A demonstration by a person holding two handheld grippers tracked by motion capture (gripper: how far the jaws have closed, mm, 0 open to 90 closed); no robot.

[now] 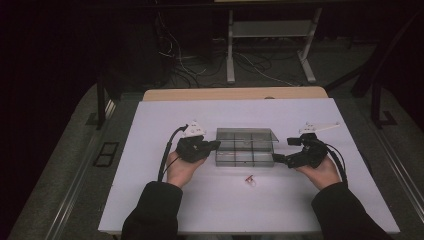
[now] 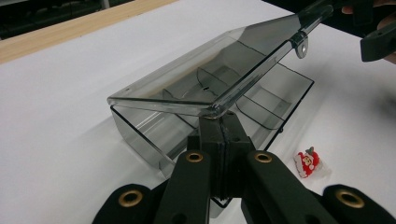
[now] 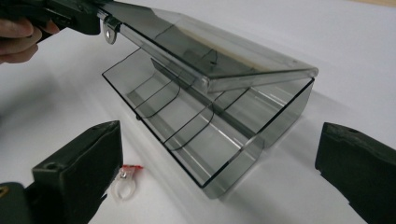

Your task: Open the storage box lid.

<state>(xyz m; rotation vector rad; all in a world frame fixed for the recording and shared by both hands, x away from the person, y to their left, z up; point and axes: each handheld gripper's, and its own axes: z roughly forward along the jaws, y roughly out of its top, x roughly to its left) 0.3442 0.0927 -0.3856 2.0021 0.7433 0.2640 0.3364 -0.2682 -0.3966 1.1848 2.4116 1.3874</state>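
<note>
Smoke-grey plastic, a compartment box (image 1: 245, 152) sits at the middle of the white bench (image 1: 150, 200), its hinged lid (image 2: 196, 84) raised partway. The left tool (image 1: 212, 145), jaws pressed together, pinches the lid's front corner at the box's left end. The right tool (image 1: 283, 150) waits spread at the box's right end, gripping nothing. A small red Santa ring (image 1: 249, 180) lies just in front of the box.

No legible text in front of me; the smoked clear box (image 2: 205, 88) I am handling bears no label, brand or number; the small red-and-white Santa charm (image 2: 307, 162) on the white table (image 1: 165, 210) shows a figure, no lettering I can read; my grippers carry no readable markings.
</note>
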